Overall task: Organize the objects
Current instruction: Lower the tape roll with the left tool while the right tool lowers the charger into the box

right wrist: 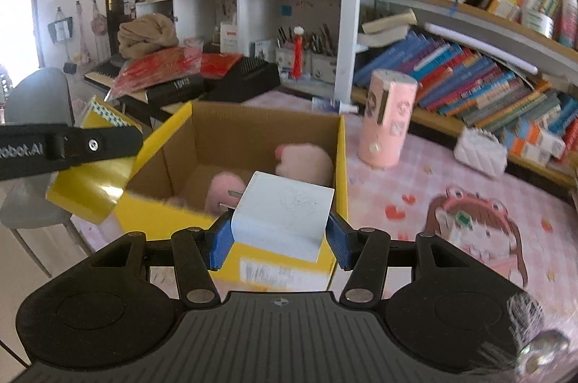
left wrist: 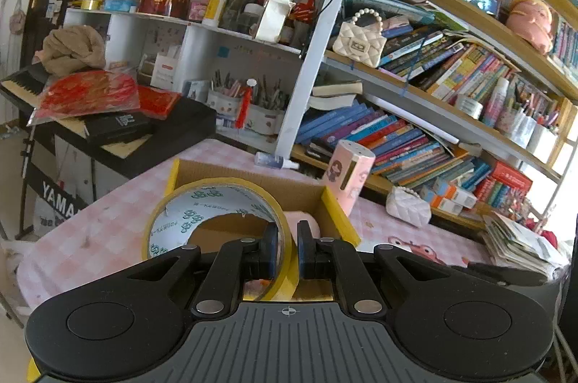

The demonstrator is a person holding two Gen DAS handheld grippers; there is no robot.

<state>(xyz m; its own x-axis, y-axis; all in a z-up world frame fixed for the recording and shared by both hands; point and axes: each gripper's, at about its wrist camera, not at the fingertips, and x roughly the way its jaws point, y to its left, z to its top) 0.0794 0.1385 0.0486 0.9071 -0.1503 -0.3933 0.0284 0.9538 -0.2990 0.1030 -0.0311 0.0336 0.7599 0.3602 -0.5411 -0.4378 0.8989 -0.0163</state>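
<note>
Item: left gripper (left wrist: 288,247), jaws pinching the wall of a yellow tape roll (left wrist: 216,220), held at the near left edge of the cardboard box (right wrist: 339,162).
Item: right gripper (right wrist: 276,236), jaws clamped on a white plug adapter (right wrist: 285,216), above the box's near wall.
Item: box on the pink table (right wrist: 451,188), pink plush (right wrist: 303,162) inside.
Step, judged: carrying both pieces to the box.
Next, judged: advance over the opening, lower, spread jaws; avoid snagging the walls.

"YAMA…" on keyboard stand (left wrist: 59,202); "…obot.AI" on left hand-held gripper (right wrist: 65,148), partly cut off.
</note>
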